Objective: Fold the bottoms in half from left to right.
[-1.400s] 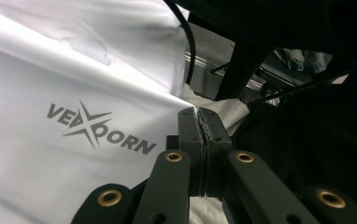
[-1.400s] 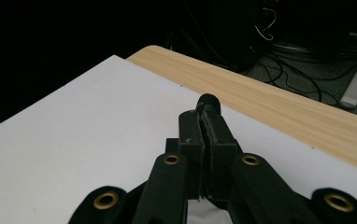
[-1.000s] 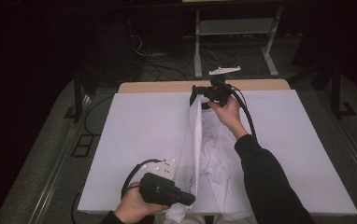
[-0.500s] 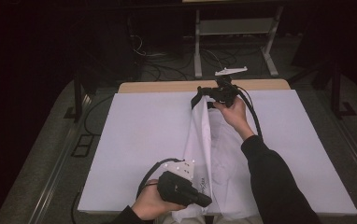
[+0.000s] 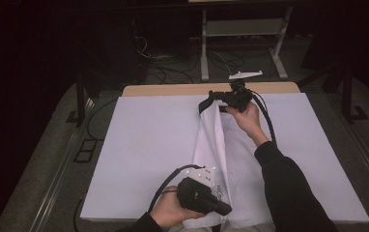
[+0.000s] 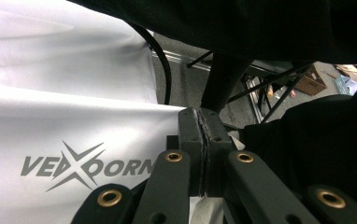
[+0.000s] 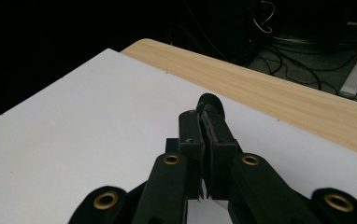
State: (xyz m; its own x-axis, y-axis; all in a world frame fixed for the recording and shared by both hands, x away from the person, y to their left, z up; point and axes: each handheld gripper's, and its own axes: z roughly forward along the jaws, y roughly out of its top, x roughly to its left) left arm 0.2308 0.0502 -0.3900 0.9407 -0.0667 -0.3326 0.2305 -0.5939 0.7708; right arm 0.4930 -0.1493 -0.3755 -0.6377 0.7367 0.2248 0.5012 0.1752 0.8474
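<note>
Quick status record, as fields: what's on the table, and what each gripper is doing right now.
surface: white table cover
item: white garment, folded lengthwise, grey printed logo
left gripper: shut on the garment's near end
right gripper: shut on the garment's far end, near the wooden table edge
garment state: stretched between both grippers

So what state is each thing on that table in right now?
White printed cloth garment: stretched lengthwise between both grippers, folded along a ridge, partly flat on the table.
Left gripper: shut on the garment's near edge.
Right gripper: shut on the far end.
White table cover: flat.
</note>
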